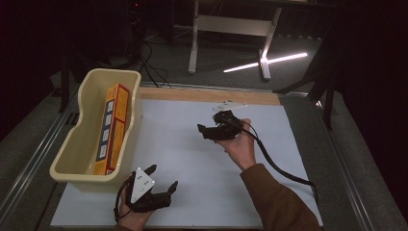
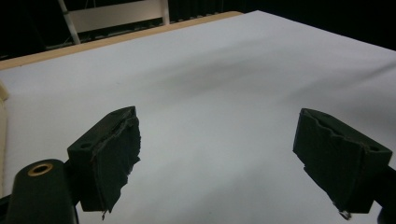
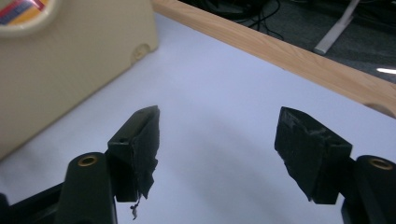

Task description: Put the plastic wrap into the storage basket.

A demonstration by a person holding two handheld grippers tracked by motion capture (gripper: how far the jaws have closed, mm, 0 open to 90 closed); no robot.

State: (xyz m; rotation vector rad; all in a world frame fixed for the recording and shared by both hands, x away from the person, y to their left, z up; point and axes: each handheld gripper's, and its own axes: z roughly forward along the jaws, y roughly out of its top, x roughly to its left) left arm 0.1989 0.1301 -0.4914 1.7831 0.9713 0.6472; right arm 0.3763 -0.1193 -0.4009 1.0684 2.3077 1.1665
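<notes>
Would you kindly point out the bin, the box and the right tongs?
bin point(image 1: 67, 159): high view, bare near wall.
box point(image 1: 114, 126): high view, orange side face.
right tongs point(image 1: 208, 131): high view, midway between the tips.

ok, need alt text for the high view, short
A person holds a hand-held gripper in each hand over a white table mat, both with jaws open and holding nothing: the left hand-held gripper near the front edge, the right hand-held gripper mid-table. At left, a cream plastic bin holds an orange box standing on edge.
</notes>
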